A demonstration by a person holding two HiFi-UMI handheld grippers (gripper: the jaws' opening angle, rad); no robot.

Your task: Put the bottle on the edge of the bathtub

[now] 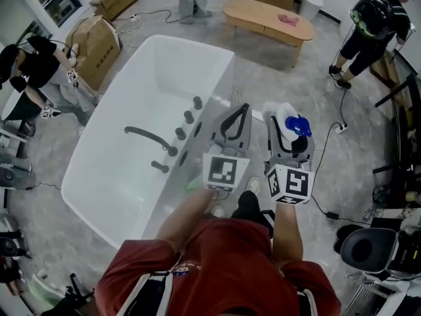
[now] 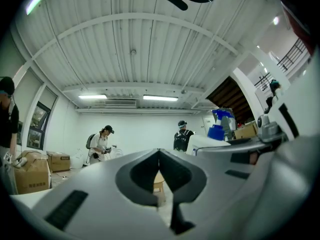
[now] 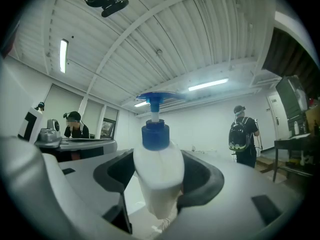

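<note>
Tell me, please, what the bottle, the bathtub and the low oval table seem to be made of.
The bottle: likely plastic, matte white body, blue pump.
The bathtub: probably acrylic or enamel, smooth glossy white, soft reflections.
The table: looks like wood, light tan, matte; grain cannot be seen.

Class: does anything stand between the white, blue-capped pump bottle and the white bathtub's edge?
Yes: the shut left gripper lies between the bottle and the bathtub rim, where black tap fittings stand.
</note>
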